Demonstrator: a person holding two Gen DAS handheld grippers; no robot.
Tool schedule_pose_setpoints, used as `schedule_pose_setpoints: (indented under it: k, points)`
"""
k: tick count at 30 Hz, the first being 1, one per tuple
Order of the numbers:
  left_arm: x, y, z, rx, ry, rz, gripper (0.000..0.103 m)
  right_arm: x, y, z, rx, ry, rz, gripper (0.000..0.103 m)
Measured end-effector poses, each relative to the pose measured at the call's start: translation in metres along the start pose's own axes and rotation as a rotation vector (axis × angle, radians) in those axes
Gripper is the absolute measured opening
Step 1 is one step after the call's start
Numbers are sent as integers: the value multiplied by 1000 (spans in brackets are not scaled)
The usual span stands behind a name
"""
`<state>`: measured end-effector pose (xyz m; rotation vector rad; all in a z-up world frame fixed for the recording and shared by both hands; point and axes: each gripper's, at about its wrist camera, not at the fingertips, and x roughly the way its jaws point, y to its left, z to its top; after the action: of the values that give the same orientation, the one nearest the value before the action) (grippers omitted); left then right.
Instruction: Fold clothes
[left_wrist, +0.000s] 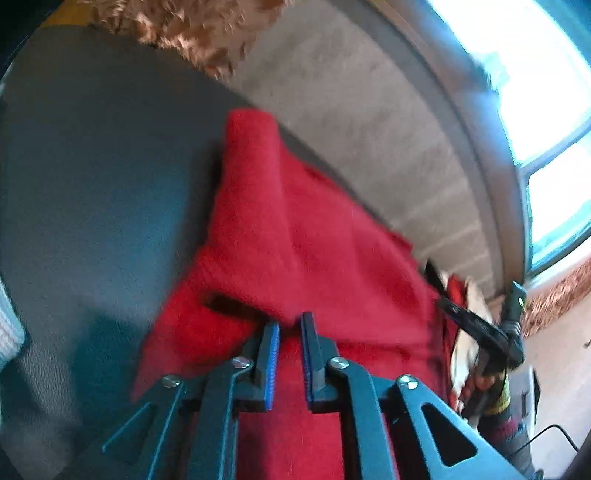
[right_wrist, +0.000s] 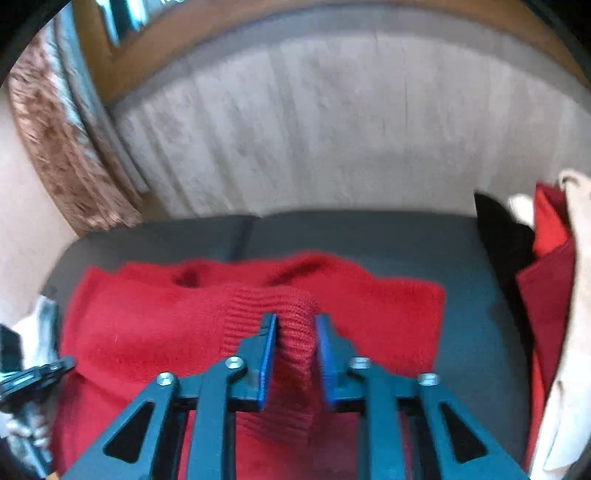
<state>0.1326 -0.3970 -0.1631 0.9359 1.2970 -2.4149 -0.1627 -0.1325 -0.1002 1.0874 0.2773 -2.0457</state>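
A red knit sweater (left_wrist: 295, 229) lies spread on a dark grey cushion (left_wrist: 92, 166). My left gripper (left_wrist: 290, 334) is shut on a fold of the sweater, which rises in a peak just past its fingertips. In the right wrist view the sweater (right_wrist: 147, 325) lies across the grey cushion (right_wrist: 369, 236), and my right gripper (right_wrist: 295, 332) is shut on a bunched ribbed edge of it. The ribbed band stands pinched between the blue pads (right_wrist: 267, 354). The right gripper (left_wrist: 480, 332) shows at the sweater's right edge in the left wrist view. The left gripper (right_wrist: 33, 373) shows at the lower left of the right wrist view.
A pile of black, red and cream clothes (right_wrist: 546, 258) lies at the cushion's right end. A pale grey ribbed panel (right_wrist: 332, 129) stands behind the cushion. A shaggy brown throw (left_wrist: 192, 29) lies at the far end, with a bright window (left_wrist: 535, 92) beyond.
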Motion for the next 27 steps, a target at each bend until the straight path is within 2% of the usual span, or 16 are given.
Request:
schedule_pose_setpoints:
  k: [2,4,6,9,10,12,15,17,18,20,21,23,25,27]
  points:
    - [-11,-6,-2,32,-10,40,17,17,-2,-7,26,52,-37,31]
    - [-29,-7,1,27,-70,44,22,7,-2,-15,27,22,-51,32]
    - [-45,-4,6,0,-144,29,24,-10,4,-20,6,-41,-17,38]
    - [-54,-1,16,-66,-238,-24,26,-25,33,-23,-81,-88,60,50]
    - [-51,-3,20,-72,-244,-45,27,-24,47,-26,-124,-87,97,56]
    - [-41,-13,22,-53,-238,-56,30,-14,64,-34,-189,-58,96,62]
    - [-14,-32,17,47,-191,-7,35,6,82,-46,-266,4,57,63]
    - [10,-36,8,97,-112,69,37,18,68,-55,-237,51,15,63]
    - [24,-30,-1,99,-60,108,34,20,57,-60,-209,51,25,64]
    - [20,-28,-10,114,-121,69,33,20,36,-68,-167,37,34,64]
    - [17,-26,-10,95,-102,44,32,18,28,-73,-157,21,35,64]
    - [2,-25,-7,88,-131,46,34,14,23,-85,-177,-36,41,64]
    - [-19,-18,4,72,-203,33,38,15,25,-86,-187,-46,35,68]
    - [-32,1,28,-10,-258,2,43,19,27,-86,-194,-52,34,72]
